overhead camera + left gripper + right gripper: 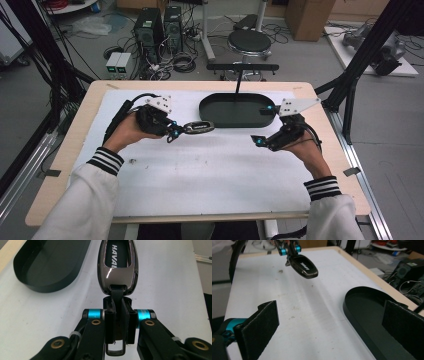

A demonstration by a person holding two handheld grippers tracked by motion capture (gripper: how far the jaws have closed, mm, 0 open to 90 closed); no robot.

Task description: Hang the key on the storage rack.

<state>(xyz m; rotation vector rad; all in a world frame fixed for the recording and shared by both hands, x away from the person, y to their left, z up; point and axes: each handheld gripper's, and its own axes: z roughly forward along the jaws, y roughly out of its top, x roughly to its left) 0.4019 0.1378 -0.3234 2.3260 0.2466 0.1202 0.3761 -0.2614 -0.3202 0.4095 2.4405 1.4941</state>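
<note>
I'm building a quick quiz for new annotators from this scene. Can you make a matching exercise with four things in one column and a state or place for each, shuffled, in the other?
Things
1. left gripper
2. right gripper
3. car key
4. black tray

States or places
A. lies empty at the far side of the white mat
B. jaws spread wide, nothing between them
C. hangs above the mat, held by its strap
D. jaws closed on a strap

Pairs: 1-D, 2-B, 3-C, 4-A
</note>
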